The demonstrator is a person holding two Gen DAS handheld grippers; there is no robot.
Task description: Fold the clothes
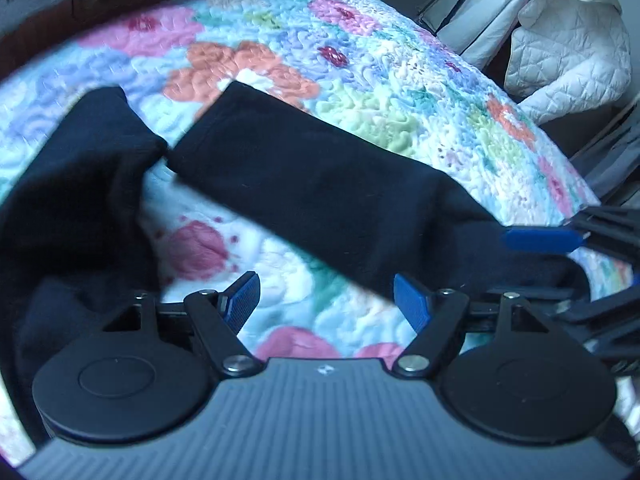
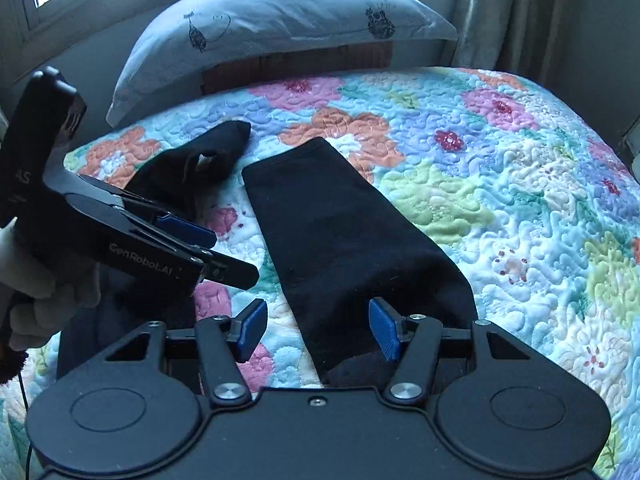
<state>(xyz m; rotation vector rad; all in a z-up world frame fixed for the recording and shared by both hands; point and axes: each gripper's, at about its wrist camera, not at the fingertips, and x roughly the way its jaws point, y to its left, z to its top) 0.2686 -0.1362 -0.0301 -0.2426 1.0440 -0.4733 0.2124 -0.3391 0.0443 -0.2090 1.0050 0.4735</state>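
A black pair of trousers (image 1: pixel 312 184) lies on a flowered quilt (image 1: pixel 360 80), with one leg stretched flat (image 2: pixel 332 232) and the other leg bunched to the left (image 2: pixel 200 164). My left gripper (image 1: pixel 326 300) is open and empty above the quilt between the two legs. My right gripper (image 2: pixel 318 330) is open and empty, its right finger over the flat leg near its lower end. The left gripper also shows at the left of the right wrist view (image 2: pixel 188 236), and the right gripper's blue finger (image 1: pixel 540 240) shows at the right edge of the left wrist view.
A pale pillow (image 2: pixel 280 28) lies at the head of the bed under a window. A white quilted jacket (image 1: pixel 568 52) hangs beyond the bed's far side. A curtain (image 2: pixel 500 12) hangs at the right. The quilt's edge drops off at the right.
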